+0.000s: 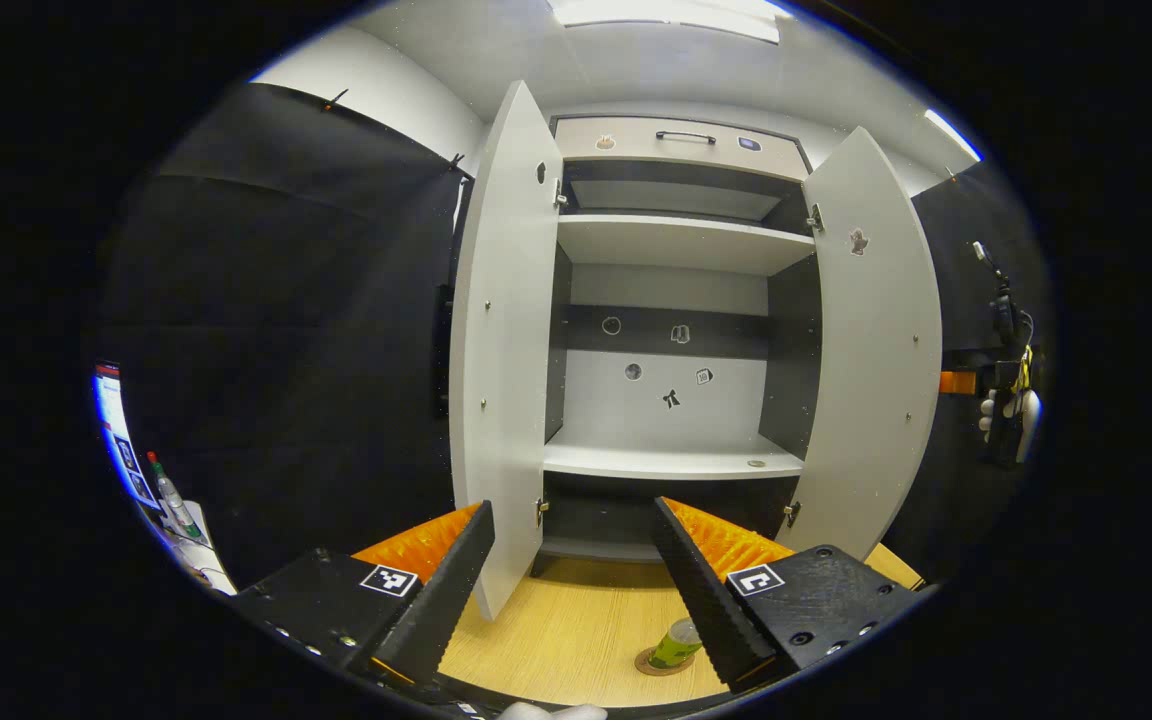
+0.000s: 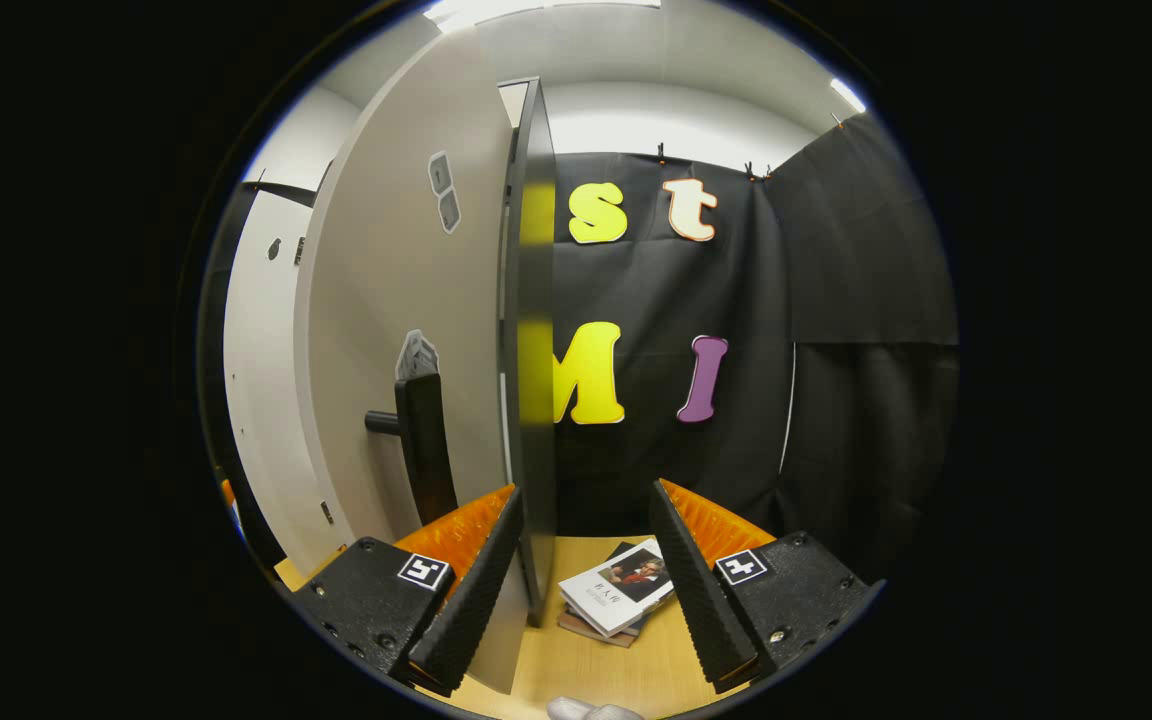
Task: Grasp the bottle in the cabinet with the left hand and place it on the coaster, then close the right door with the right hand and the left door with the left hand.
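Both doors hang open; the bottle sits on its coaster. Right gripper, spread, straddles the right door edge, ready to push; left gripper spread.

I see even, bright light from ceiling panels at the top of both views, blown out to white. The cabinet interior is sharp, with soft shadow under each shelf and a dark band below the lowest one. Fisheye bending bows the doors outward toward the rim. In the right gripper view, the right door's edge looks smeared and glossy
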A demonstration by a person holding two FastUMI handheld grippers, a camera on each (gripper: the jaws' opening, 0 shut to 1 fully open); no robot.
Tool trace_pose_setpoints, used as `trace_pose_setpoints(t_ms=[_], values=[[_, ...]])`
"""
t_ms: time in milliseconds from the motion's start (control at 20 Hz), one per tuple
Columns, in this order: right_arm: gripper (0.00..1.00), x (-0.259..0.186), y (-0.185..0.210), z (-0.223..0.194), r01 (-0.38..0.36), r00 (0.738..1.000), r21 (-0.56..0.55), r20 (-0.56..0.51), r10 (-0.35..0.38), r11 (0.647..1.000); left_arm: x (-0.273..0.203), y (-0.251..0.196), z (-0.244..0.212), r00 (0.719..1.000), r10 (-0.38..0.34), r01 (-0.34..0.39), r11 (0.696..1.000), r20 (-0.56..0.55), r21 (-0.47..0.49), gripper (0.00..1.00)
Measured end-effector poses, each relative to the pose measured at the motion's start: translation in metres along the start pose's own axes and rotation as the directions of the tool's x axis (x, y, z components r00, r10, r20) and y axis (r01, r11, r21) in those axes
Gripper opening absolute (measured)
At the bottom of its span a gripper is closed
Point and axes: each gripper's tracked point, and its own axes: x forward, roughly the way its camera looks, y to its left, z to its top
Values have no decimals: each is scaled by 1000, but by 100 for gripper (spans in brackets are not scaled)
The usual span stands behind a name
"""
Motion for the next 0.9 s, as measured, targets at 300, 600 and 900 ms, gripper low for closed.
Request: trace_pose_setpoints(t_ms=[300, 600, 900], values=[[79, 1, 66, 1, -72, 997, -52, -1, 72, 996, -4, 8, 1, 1000, 11, -11, 1000, 8, 8, 96], [80, 23, 129, 0, -115, 993, -60, 18, 116, 992, -13, 17, 4, 1000, 4, -4, 999, 16, 33, 96], [80, 31, 179, -4, -185, 982, -55, 25, 187, 981, -14, 25, 5, 1000, -3, 2, 999, 14, 42, 96]])
